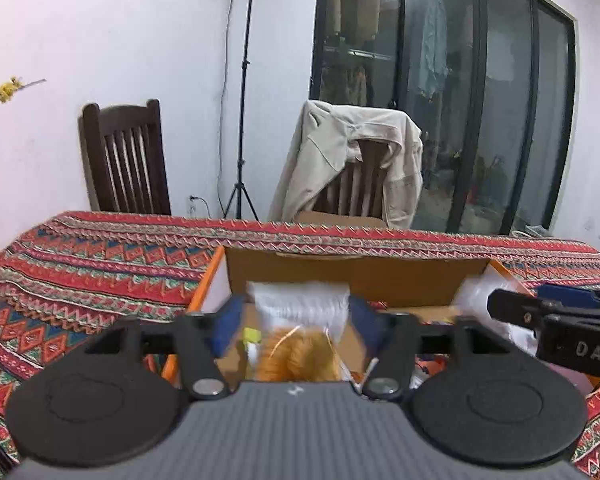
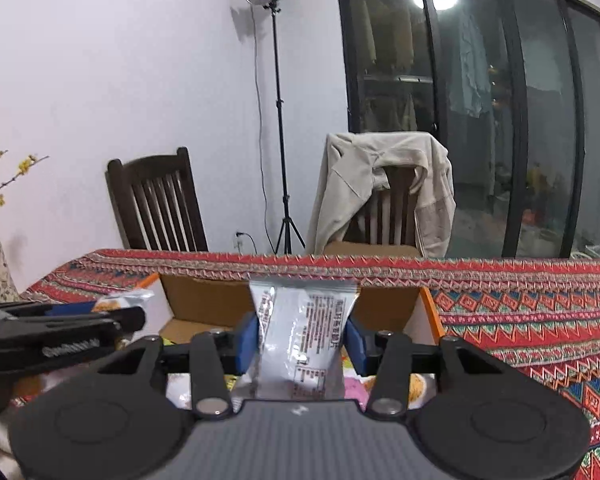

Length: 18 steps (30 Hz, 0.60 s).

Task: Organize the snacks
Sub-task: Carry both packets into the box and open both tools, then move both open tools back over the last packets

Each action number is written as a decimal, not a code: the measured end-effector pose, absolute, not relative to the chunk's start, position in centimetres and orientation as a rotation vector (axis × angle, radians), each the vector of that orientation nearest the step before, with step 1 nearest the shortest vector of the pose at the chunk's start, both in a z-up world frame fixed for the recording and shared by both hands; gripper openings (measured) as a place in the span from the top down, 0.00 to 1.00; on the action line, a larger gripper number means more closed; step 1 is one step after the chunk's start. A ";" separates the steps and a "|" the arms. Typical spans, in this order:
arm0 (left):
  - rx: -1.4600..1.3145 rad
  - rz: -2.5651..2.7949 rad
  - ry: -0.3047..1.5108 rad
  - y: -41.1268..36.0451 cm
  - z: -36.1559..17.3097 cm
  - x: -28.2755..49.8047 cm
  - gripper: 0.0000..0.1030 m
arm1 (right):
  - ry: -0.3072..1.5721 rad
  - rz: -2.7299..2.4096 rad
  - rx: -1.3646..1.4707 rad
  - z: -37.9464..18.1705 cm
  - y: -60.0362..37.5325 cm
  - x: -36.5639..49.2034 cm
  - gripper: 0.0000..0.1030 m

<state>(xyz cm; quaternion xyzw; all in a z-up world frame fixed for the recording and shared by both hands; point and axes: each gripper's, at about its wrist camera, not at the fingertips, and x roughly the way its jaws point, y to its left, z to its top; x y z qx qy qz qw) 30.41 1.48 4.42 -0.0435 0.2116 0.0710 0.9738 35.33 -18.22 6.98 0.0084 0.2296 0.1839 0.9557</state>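
Right gripper (image 2: 302, 338) clamps an upright silver packet (image 2: 302, 332) above the box (image 2: 384, 304); left gripper (image 1: 296, 320), jaws apart, releases an orange-white packet (image 1: 300, 312).

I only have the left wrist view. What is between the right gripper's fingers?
Observer: A silver packet, upright, with its printed side toward the camera.
Operator: Is it gripped?
Observer: It looks so. The right gripper has its blue pads against both edges of it.
Operator: What is under it?
Observer: Pink and yellow packets, lying in the box.
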 end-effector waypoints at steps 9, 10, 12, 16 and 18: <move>-0.116 0.177 0.368 1.7 5.1 29.7 0.00 | 0.470 0.346 0.049 6.9 -19.2 35.6 0.00; -0.117 0.178 0.369 1.7 5.2 29.7 0.00 | 0.470 0.347 0.049 6.8 -19.1 35.5 0.00; -0.122 0.181 0.371 1.8 5.2 29.7 0.00 | 0.470 0.345 0.046 6.9 -19.1 35.5 0.00; -0.139 0.177 0.373 1.9 6.0 29.2 0.00 | 0.467 0.344 0.045 7.4 -19.0 35.0 0.00; -0.146 0.176 0.368 1.8 6.6 28.6 0.00 | 0.459 0.344 0.043 8.0 -19.1 34.7 0.00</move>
